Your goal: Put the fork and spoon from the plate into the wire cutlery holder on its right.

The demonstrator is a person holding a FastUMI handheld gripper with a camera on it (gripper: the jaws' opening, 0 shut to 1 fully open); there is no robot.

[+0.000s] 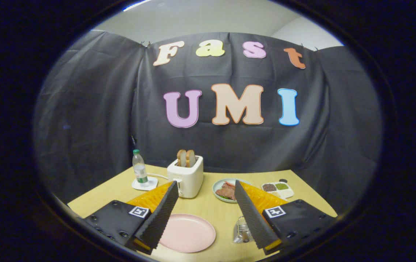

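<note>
Gripper (205,189): my fingers stand wide apart and hold nothing, raised above the table (208,205) and aimed forward over it.

Pink plate (188,233): lies low between my fingers, nearer the left one. Its surface looks bare; I see no fork or spoon on the part that shows, though my left finger covers its near-left edge.

Wire cutlery holder (242,230): stands just right of the plate, pressed up against the inner side of my right finger, partly hidden by it. Something dark sits low inside it; whether that is a utensil handle I cannot tell.

Task status, as I judge it: with the plate apparently cleared and my fingers free, the fork and spoon are likely already in the holder, but the view is too small and blocked to confirm. If so, nothing is left but to pull away.

White toaster (186,176): ahead of my left fingertip, two bread slices (186,158) standing in its slots.

Water bottle (139,167): beyond and left of the toaster, on a white coaster (144,184); label not legible.

Plate of food (225,189): just ahead of my right fingertip.

Divided tray (278,189): right of that, with dark and green fillings.

Writing: none readable on any item.
</note>
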